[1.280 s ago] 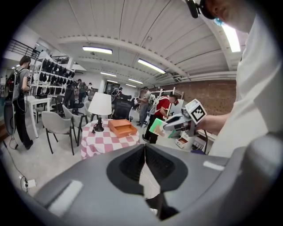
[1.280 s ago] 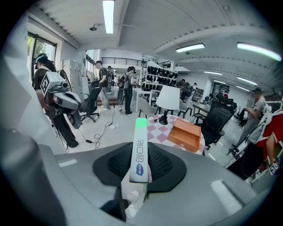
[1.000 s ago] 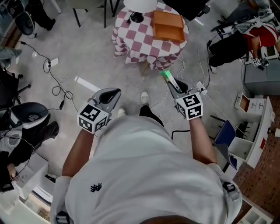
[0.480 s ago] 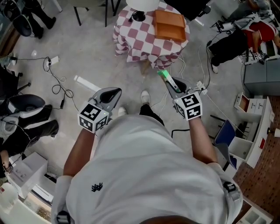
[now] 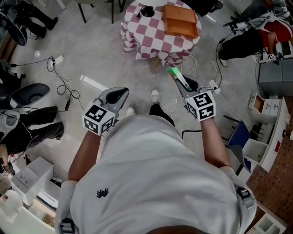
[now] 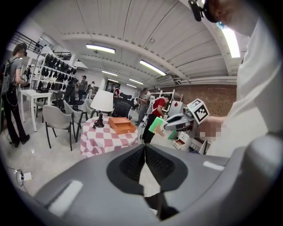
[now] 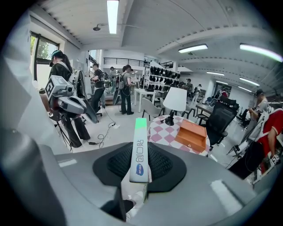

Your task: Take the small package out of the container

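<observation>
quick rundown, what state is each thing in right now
left gripper: shut, nothing between its jaws
right gripper: shut on the small package
small package: held in the air, outside the container
container: open top, on the checkered table
lamp: upright on that table

I see open floor [image 5: 110, 55] between me and the bench [image 5: 151, 39], with nothing standing on that stretch. On the bench top the container [image 5: 181, 20] takes up the right side, and a lamp [image 5: 147, 10] stands near it on the left. Cables [image 5: 62, 89] trail over the floor to my left. White drawer units [image 5: 270, 137] crowd the right.
</observation>
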Motion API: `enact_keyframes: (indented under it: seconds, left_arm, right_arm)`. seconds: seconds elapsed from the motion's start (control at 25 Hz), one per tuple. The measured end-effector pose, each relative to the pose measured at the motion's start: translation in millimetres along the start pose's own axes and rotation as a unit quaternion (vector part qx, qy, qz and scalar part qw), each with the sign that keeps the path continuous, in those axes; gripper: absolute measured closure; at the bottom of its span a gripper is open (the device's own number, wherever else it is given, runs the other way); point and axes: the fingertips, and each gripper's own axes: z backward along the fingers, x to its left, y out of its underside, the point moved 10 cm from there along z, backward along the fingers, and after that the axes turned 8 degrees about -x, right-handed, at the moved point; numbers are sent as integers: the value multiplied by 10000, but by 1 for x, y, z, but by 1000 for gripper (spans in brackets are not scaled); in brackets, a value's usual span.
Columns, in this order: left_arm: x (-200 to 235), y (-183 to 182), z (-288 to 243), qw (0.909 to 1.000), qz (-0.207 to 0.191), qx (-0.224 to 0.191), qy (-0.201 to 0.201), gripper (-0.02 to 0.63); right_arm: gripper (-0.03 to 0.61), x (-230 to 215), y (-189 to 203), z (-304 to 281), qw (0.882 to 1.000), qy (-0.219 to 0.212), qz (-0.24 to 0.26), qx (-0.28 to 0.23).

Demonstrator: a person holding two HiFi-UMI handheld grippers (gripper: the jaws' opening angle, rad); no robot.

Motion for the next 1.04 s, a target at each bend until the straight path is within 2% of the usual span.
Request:
enact_keyframes:
  seconds: [0.56,1.04]
  left_arm:
    - [5,1,-8,9999,75,132,29,557]
    - [16,-15,-46,9997,41,235,69,557]
  right_arm:
    - [486,-9,5,-6,9999,-13,-151,19]
    - [486,-51,4,-23,9998,-45,-209,59]
